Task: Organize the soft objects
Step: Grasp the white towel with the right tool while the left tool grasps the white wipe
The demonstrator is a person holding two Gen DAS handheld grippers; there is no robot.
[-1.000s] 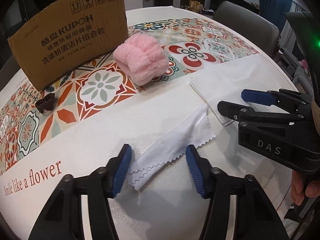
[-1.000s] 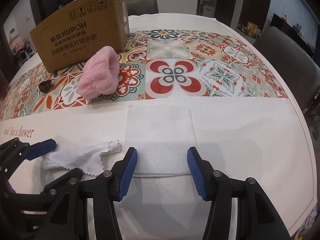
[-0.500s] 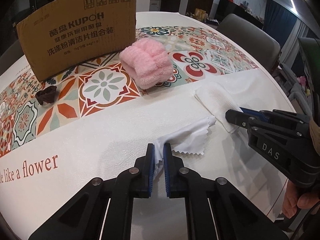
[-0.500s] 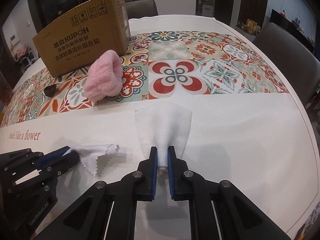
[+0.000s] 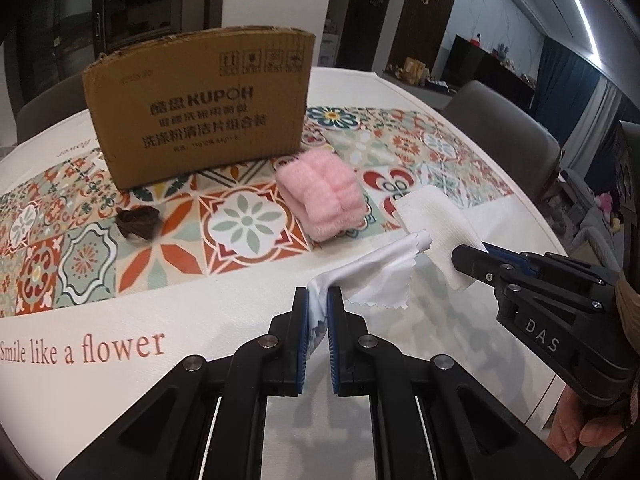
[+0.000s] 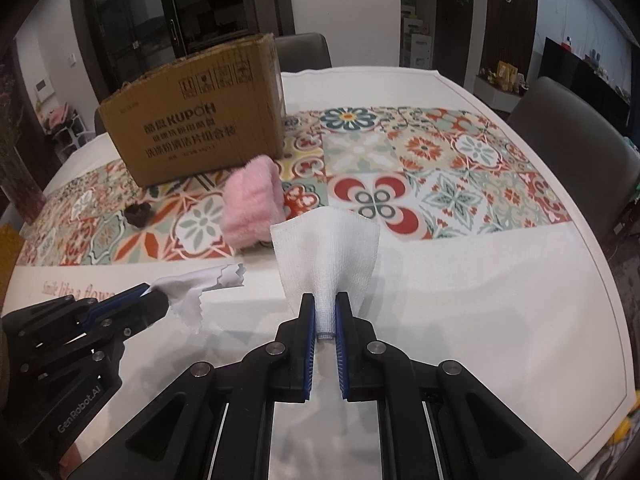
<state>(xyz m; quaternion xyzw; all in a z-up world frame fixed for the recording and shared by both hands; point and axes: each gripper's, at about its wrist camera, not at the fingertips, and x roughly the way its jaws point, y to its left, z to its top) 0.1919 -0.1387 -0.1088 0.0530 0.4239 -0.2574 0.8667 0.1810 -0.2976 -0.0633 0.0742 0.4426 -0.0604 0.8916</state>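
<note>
Left hand-held gripper (image 5: pixel 318 300) clamps the thin cloth (image 5: pixel 376 276); right hand-held gripper (image 6: pixel 324 312) clamps the gauze towel (image 6: pixel 328 248). Carry both high toward the box (image 6: pixel 192 128) at upper left, clearing the pink towel (image 6: pixel 252 216).

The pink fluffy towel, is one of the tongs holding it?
No, the pink towel lies alone on the patterned cloth, untouched.

Both tongs, left (image 5: pixel 318 300) and right (image 6: pixel 324 312), clamped, angled downward.
</note>
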